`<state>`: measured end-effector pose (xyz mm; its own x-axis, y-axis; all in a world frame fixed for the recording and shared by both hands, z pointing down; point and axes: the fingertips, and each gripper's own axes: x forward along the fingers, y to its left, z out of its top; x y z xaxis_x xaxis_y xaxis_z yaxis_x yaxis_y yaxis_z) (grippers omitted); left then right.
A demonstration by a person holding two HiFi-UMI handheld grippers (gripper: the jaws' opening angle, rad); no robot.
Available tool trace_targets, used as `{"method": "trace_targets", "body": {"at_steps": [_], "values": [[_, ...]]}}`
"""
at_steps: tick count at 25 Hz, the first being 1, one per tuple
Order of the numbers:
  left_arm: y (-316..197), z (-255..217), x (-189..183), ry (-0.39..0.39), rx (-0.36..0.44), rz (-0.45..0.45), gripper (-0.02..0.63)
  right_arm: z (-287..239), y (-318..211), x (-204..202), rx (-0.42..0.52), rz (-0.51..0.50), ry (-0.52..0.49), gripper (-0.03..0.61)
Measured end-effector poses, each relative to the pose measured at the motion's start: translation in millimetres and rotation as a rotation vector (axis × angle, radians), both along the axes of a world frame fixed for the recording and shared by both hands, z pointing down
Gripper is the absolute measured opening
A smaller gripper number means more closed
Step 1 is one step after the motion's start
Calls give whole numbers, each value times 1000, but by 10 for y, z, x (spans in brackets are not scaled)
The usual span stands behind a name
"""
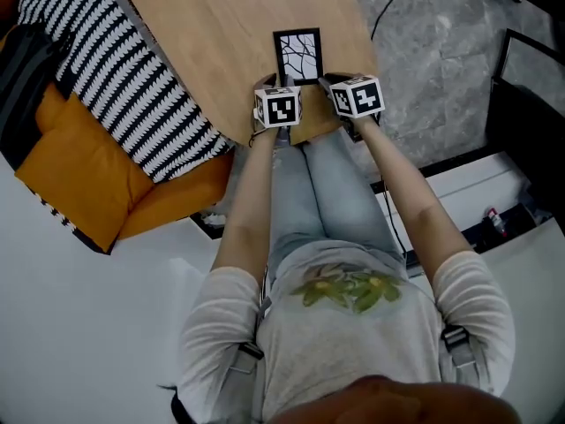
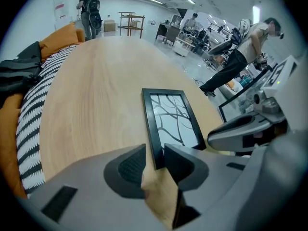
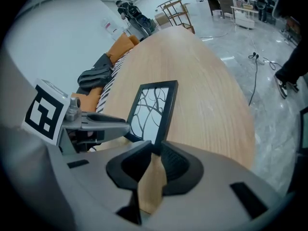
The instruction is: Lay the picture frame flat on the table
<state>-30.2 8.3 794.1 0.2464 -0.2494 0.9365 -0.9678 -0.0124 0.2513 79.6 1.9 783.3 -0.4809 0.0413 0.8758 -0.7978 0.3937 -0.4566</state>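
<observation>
Where the head view looks steeply down over a seated person's lap, a long pale wood table (image 1: 221, 25) fills the picture from 11 to 12 o'clock. At 9 o'clock, beside the table, stands an orange sofa (image 1: 79, 175) with a black-and-white striped throw (image 1: 115, 60) over it and a dark jacket (image 1: 22, 60) at its far end. Grey stone floor (image 1: 441, 51) lies at 2 o'clock, with a thin black cable (image 1: 388, 7) trailing across it.

The person's two bare forearms reach up toward 12 o'clock, each hand carrying a grey gripper topped by a cube with square markers.

The frame (image 1: 297, 56) is small, black-edged and upright-oblong, and holds a print of bare black branches on white. It lies flat on the table near the table's near end, straight ahead of the person at 12 o'clock, just beyond both grippers.

The left gripper (image 2: 155, 150) sits at the frame's 7 o'clock corner. Its jaws are spread around the left edge, with a sliver of table showing between the left pad and the frame.

The right gripper (image 3: 154, 146) sits at the frame's 5 o'clock corner, its jaws pinching the right edge.
</observation>
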Motion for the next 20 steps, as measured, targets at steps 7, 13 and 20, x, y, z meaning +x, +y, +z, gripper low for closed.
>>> {"method": "trace_targets", "body": {"at_steps": [7,13,20], "values": [[96,-384,8,2,46,28,149,-433,51,25,60,-22,-27,81],[75,-926,37,3,135,34,129,-905,65,12,116,-42,-52,81],[185,-1342,101,12,190,17,66,-1343,82,-34,152,-47,-115,28]]}}
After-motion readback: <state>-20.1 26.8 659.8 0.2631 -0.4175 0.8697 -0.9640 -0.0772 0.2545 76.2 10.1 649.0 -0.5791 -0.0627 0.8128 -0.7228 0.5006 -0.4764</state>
